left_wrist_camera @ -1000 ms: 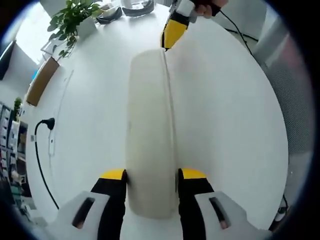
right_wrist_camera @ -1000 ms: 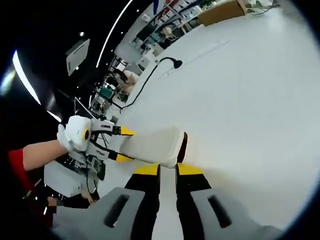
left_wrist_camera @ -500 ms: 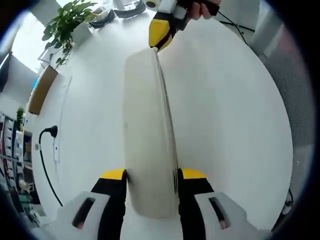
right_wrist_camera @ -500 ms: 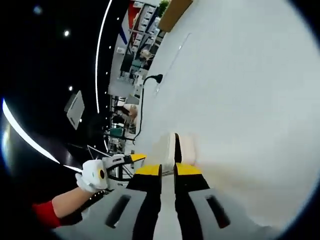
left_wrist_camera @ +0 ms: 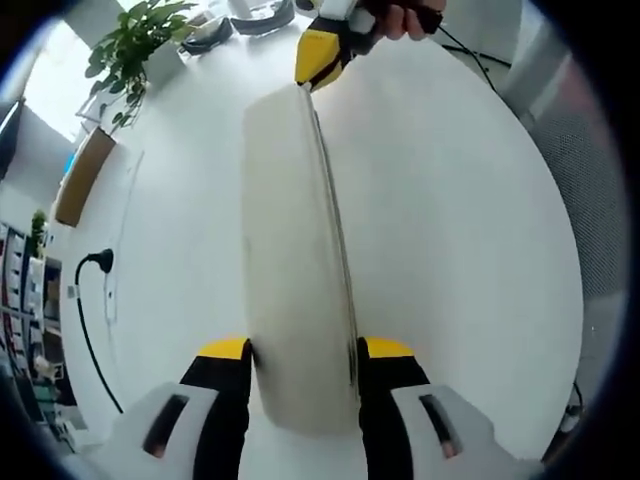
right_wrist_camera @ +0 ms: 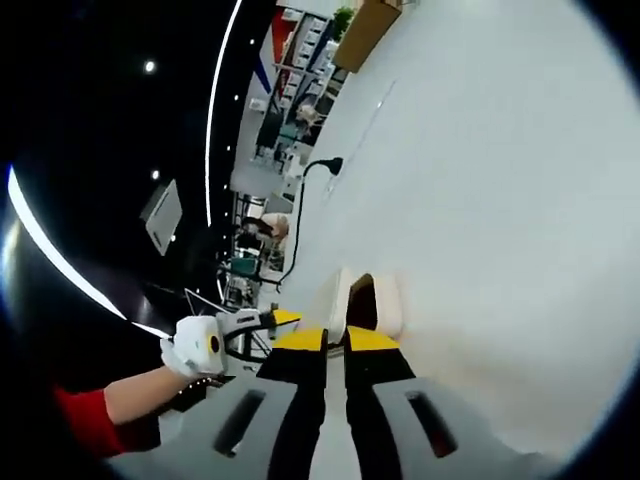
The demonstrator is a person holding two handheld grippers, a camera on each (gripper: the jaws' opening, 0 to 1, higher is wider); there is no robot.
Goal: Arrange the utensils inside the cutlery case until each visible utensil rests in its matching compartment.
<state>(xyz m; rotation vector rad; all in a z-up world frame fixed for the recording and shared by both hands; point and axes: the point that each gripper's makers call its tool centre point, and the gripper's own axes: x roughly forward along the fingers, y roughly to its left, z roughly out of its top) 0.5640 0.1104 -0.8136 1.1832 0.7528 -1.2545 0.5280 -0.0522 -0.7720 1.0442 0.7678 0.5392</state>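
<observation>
Case (left_wrist_camera: 295, 250) is only cracked; your left gripper (left_wrist_camera: 303, 352) clamps its body, right gripper (right_wrist_camera: 334, 338) pinches its lid, utensils unsorted.

No text, label, brand or number can be read anywhere here.

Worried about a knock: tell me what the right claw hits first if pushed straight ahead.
The right claw already pinches the cutlery case edge; straight ahead lies that case itself, then probably white table.
</observation>
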